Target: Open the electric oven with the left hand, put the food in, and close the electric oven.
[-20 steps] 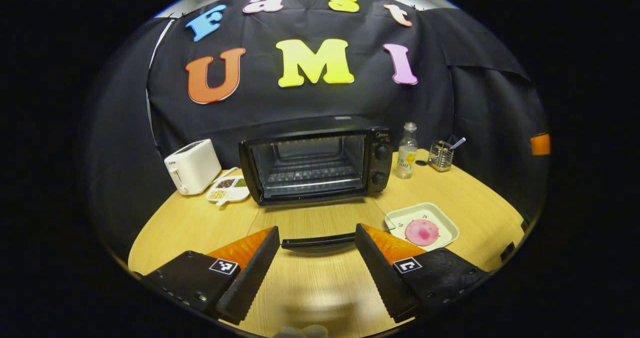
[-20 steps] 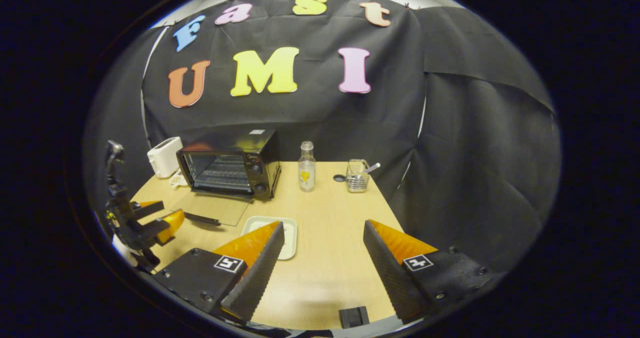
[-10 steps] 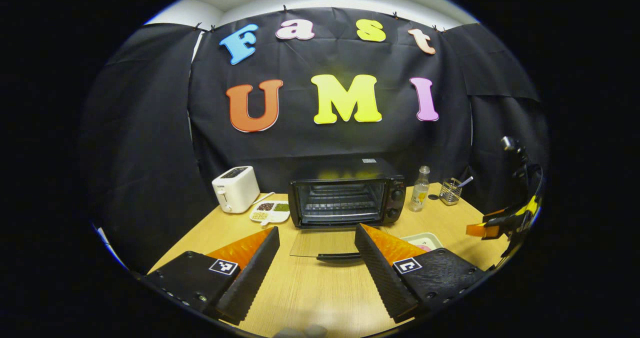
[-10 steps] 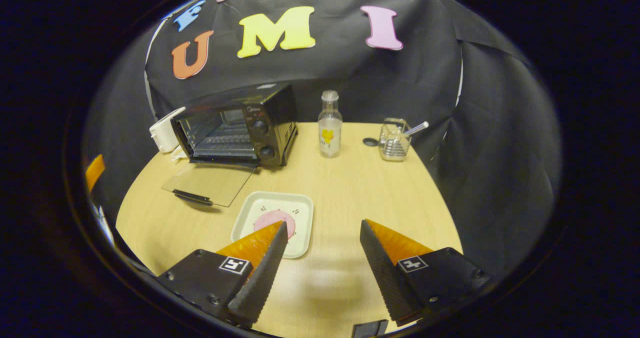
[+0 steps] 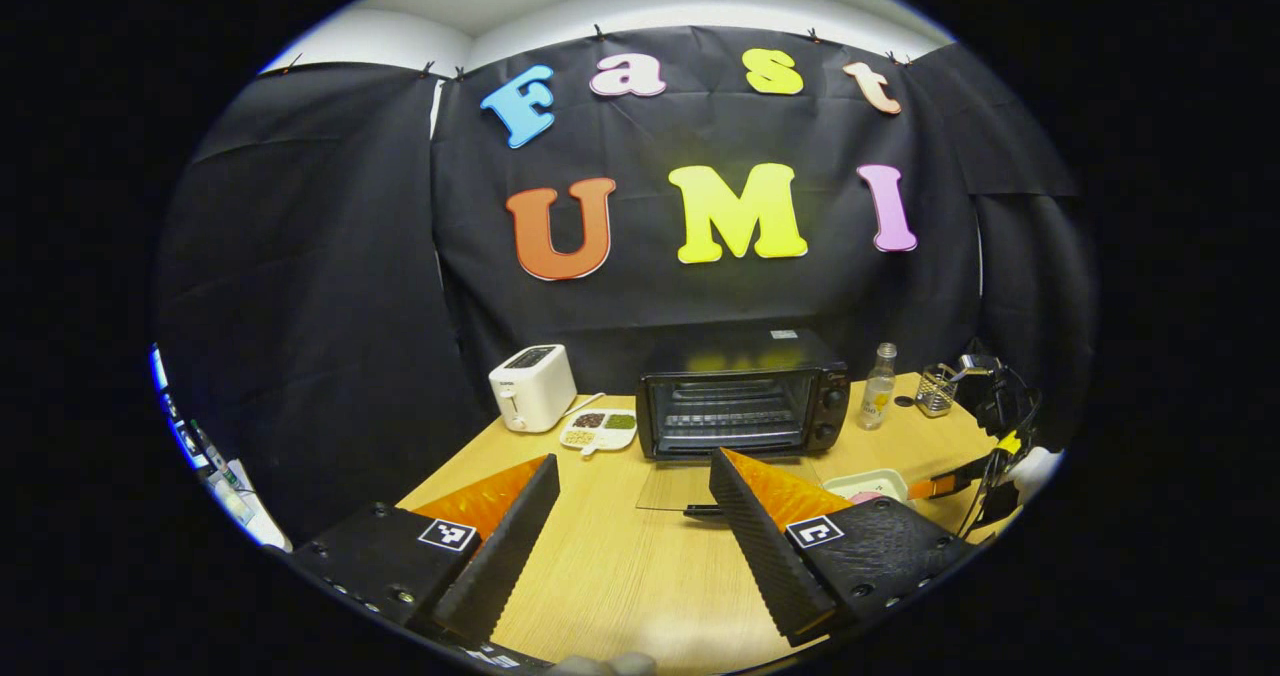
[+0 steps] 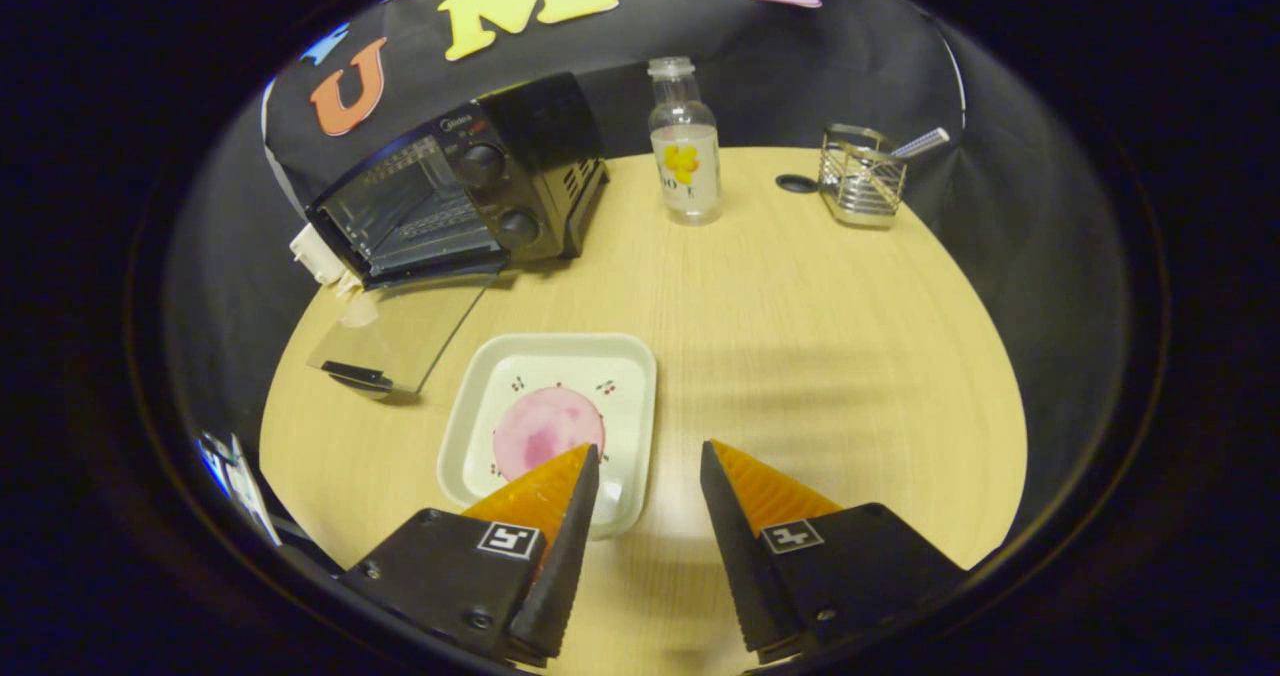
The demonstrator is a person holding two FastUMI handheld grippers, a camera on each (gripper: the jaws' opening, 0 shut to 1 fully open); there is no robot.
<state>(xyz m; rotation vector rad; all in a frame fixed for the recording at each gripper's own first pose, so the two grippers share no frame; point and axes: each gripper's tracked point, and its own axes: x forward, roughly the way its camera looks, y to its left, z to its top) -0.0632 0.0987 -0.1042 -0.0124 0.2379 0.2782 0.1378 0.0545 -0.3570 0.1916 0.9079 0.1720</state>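
Observation:
The black electric oven [image 5: 740, 411] stands at the back of the wooden table, its glass door [image 5: 680, 484] folded down flat. My left gripper [image 5: 634, 458] hovers well back from it, open and holding nothing. In the right gripper view the oven [image 6: 460, 206] is at the upper left with its door [image 6: 400, 326] down. A round pink piece of food [image 6: 545, 431] lies in a white tray [image 6: 560, 348]. My right gripper [image 6: 649, 447] is open just above the tray's near right edge, and its left finger overlaps the food. The right gripper [image 5: 960, 476] also appears far right in the left gripper view.
A white toaster [image 5: 530, 386] and a divided snack dish [image 5: 598, 431] sit left of the oven. To the oven's right stand a clear bottle [image 6: 685, 146], a small black cap [image 6: 797, 183] and a wire holder [image 6: 860, 171]. Bare tabletop [image 6: 820, 336] lies right of the tray.
My left gripper has drawn back and up from the open oven door. My right gripper has moved forward and down over the tray, with its fingers a little closer together.

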